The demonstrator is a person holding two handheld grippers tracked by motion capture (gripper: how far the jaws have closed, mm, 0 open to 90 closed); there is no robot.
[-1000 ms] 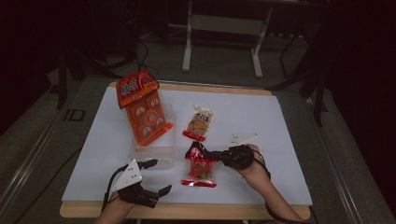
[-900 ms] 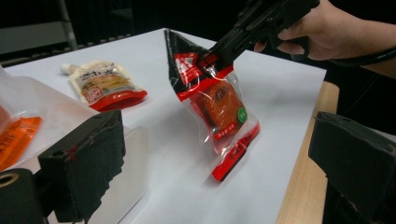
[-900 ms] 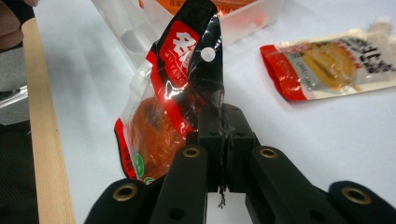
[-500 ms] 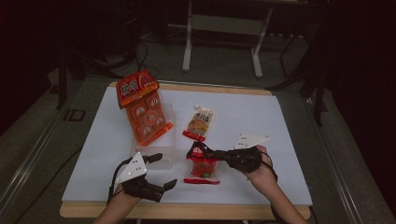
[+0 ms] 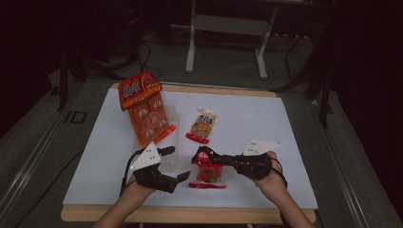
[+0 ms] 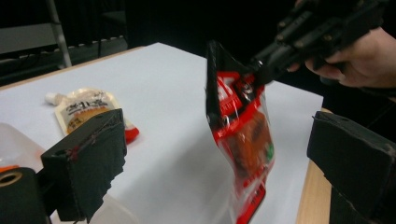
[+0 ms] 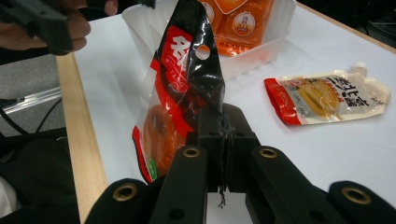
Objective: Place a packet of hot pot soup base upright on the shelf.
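My right gripper (image 5: pixel 212 158) is shut on the black top edge of a red snack bag (image 5: pixel 209 172), which hangs upright from it, its lower end close to the white table sheet (image 5: pixel 285 123). In the right gripper view the jaws (image 7: pixel 219 123) pinch that top edge and the bag (image 7: pixel 175 100) hangs to their left. My left gripper (image 5: pixel 175 164) stands open just left of the bag, nothing between its fingers. In the left gripper view the bag (image 6: pixel 243 140) hangs ahead of the wide-apart jaws, with the other gripper (image 6: pixel 261 70) gripping its top.
A clear plastic tray (image 5: pixel 171 124) holding an orange multipack (image 5: pixel 145 107) lies at the back left. A pale spout pouch (image 5: pixel 203 124) lies mid-table, also (image 7: pixel 327 95). The wooden front edge (image 5: pixel 190 213) runs just below both hands.
Both hands have risen. The red bag, which lay flat on the sheet, has been lifted by its top edge and now hangs upright. The left gripper moved slightly right, still open.
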